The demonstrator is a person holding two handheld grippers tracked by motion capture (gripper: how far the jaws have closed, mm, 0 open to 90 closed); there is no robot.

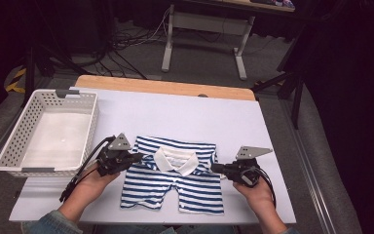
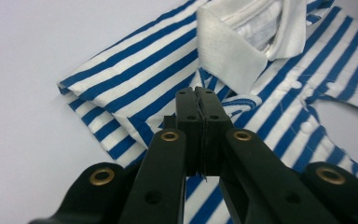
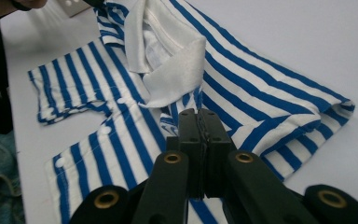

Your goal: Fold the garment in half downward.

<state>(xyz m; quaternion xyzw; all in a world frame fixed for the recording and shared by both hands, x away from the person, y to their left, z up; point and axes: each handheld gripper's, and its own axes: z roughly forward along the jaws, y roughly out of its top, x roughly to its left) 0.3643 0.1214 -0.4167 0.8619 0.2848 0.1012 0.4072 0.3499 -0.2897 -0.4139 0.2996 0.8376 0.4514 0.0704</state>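
Two grippers are working at once for me, one at each sleeve of the blue-and-white striped romper [image 1: 175,178], which is lying flat and face up at about six o'clock on the white table cover [image 1: 185,114], white collar [image 1: 176,160] toward twelve. I am holding my left gripper [image 1: 137,157] at the romper's nine o'clock side, over the sleeve and shoulder, and my own view along it is showing both black jaws pressed flat together with nothing pinched between them, striped cloth lying just below the tips. I am holding my right gripper [image 1: 215,167] at the three o'clock sleeve, jaws likewise clenched on themselves and empty, pointing in toward the collar. Open cover is stretching from the collar up to the wooden table edge [image 1: 165,87] at twelve o'clock, and a strip of bare cover is running past the three o'clock sleeve to the table's right edge. Less room is left at six o'clock, where the romper's leg hems are lying near the edge by my forearms. At ten o'clock the white slotted basket [image 1: 17,139] is sitting beside the cover's corner, nothing in it, well apart from the romper.
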